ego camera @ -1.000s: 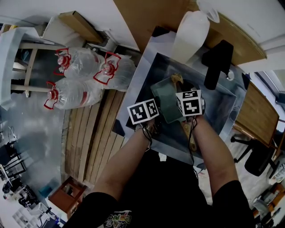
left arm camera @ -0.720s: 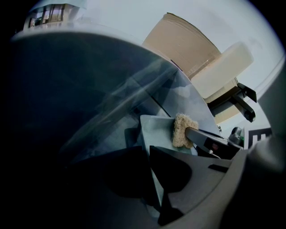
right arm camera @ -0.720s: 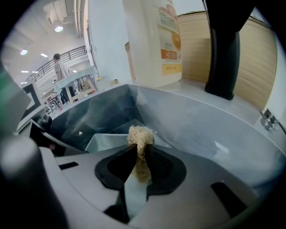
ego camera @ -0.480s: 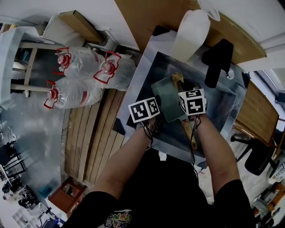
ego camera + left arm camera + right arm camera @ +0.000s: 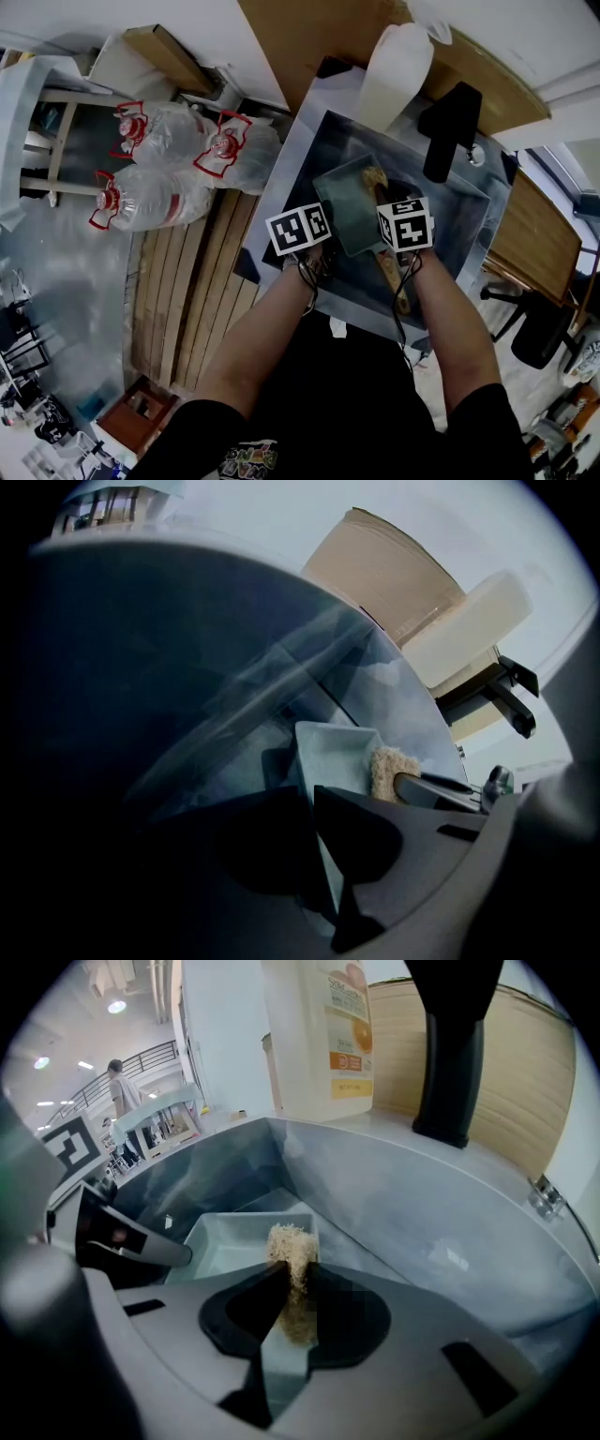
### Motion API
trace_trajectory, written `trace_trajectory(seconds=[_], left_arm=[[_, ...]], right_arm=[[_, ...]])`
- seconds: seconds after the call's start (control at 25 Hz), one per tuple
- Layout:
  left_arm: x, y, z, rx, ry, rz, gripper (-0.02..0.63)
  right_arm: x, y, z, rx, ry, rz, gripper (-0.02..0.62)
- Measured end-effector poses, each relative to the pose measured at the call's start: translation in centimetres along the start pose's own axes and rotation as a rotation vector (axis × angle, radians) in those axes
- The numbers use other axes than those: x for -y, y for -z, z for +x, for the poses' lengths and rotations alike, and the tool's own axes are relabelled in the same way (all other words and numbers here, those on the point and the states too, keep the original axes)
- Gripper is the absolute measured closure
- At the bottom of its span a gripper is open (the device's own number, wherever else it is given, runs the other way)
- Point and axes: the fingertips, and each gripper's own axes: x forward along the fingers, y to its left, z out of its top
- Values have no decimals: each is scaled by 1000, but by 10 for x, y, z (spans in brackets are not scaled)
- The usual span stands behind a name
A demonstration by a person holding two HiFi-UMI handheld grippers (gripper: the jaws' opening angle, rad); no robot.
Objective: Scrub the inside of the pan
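The pan (image 5: 349, 202) is a pale grey-green rectangular tray with low walls. It lies just right of the head view's middle and seems tipped up at its near end, where the left tool (image 5: 312, 799) pinches its wall. A tan, fibrous scrub pad (image 5: 289, 1241), clamped edge-on in the right tool (image 5: 298, 1279), sits inside the pan towards its upper right corner in the head view.

Right gripper (image 5: 293, 1288), jaws clamped on a tan fibrous scrubber (image 5: 291, 1244). Its free end projects past the fingertips over the grey rectangular pan (image 5: 220, 1241), which lies in the steel sink (image 5: 422, 1204).
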Motion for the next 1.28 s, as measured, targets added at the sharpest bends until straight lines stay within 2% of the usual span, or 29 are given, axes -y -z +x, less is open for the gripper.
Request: trace_trajectory(seconds=[0.64,0.96,1.16,1.28], left_arm=[[0,0,1,3,6,-13,545],[0,1,0,0,4,-10,545],[1,1,0,0,7,-12,545],[1,1,0,-3,8,-13,545]], right_arm=[[3,57,-30,-66,-7,44,518],[3,60,-36,-62,-14,60,517],[0,57,-41,-62,-34,2,517],[-8,53,-46,-49,-56,-119,518]])
